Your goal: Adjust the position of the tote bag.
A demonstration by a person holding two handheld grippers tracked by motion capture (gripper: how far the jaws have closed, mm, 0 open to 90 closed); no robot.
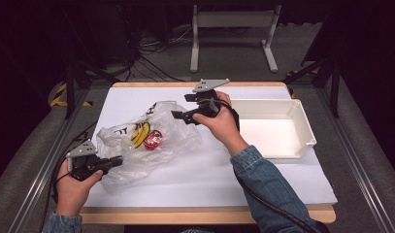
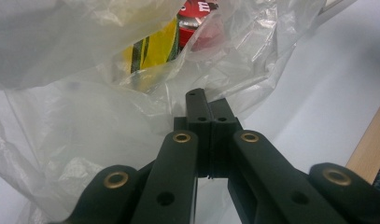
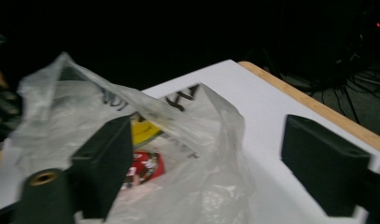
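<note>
On the white tabletop lies a crinkled, clear plastic bag holding a round red packet, its near edge clamped in the closed jaws of the left gripper, while the right gripper hangs above it, jaws apart, near a shallow white plastic tray.

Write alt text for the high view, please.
A person's left gripper, jaws shut, pinches the near edge of a clear plastic bag holding a red packet on a white table. The open right gripper hovers beside it, near a white tray.
</note>
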